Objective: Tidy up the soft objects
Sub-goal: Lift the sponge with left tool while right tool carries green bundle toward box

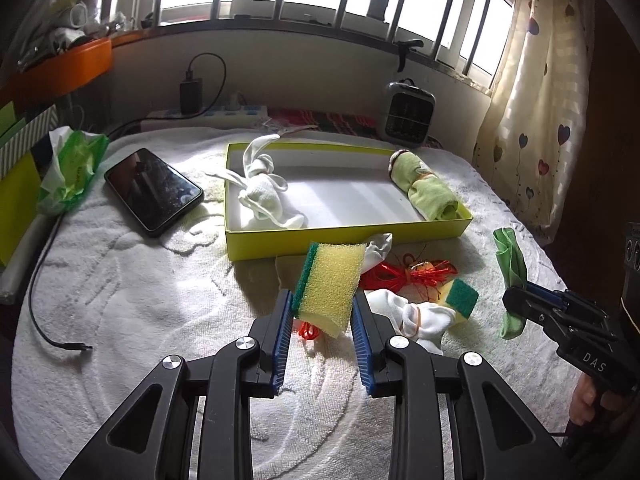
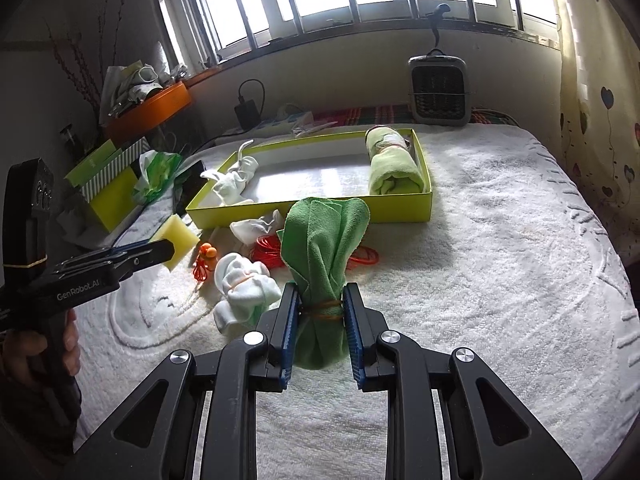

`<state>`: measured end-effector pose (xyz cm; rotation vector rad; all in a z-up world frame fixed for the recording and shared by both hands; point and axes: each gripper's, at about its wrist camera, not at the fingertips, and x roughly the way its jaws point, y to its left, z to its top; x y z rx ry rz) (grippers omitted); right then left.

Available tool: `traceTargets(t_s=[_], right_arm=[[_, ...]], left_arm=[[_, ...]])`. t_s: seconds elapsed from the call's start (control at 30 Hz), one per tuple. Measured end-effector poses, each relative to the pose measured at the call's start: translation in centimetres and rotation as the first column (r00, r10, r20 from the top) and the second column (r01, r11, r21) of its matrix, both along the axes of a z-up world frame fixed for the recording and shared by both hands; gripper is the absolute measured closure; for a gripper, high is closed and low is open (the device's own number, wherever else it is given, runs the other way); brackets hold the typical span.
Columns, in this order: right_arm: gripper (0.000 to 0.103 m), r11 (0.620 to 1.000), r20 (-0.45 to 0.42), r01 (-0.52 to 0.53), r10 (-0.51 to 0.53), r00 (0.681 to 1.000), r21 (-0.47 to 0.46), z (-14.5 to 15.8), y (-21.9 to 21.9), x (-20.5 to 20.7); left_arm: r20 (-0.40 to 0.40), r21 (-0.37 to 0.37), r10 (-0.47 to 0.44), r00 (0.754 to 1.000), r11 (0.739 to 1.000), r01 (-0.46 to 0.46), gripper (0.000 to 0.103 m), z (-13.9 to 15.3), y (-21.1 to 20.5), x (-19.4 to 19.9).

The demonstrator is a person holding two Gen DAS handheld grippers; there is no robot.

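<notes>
My left gripper point(image 1: 322, 300) is shut on a yellow sponge with a green scrub side point(image 1: 330, 282), held above the white towel in front of the yellow-green box point(image 1: 344, 240). My right gripper point(image 2: 322, 300) is shut on a green cloth bundle point(image 2: 324, 256) tied with an orange band; it also shows in the left wrist view point(image 1: 510, 264). The box holds a knotted white cloth point(image 1: 264, 192) at its left and a rolled light-green towel point(image 1: 426, 188) at its right. On the towel lie a second sponge point(image 1: 460, 296), a banded white cloth bundle point(image 1: 412, 316), another white cloth point(image 1: 378, 248) and red string point(image 1: 396, 276).
A black phone point(image 1: 154, 192) and a green tissue pack point(image 1: 72, 168) lie left of the box. A loose black cable point(image 1: 44, 292) runs along the left. A small grey heater point(image 1: 408, 114), a power strip point(image 1: 208, 116) and an orange tray point(image 1: 60, 68) stand at the back.
</notes>
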<state>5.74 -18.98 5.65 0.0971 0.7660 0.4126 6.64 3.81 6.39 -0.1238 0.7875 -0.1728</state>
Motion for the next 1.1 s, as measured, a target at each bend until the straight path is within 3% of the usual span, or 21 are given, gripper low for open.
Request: traceTargets(t_s=[0.7,1.1], right_arm=[[0.08,0.998,0.038,-0.022,0.024,0.999,-0.059,2.9,0.8,6.3],[0.08,0.995,-0.007,-0.029,0.029,1.0,-0.095,2.0,2.2,11.7]], left_arm=[[0.022,0.011,0.023,1.0,1.0,-0.023,0.076,2.2,1.1,6.1],[-0.001,0.0,0.008,1.0,1.0,-0.008,0.076,1.7,0.4,10.8]])
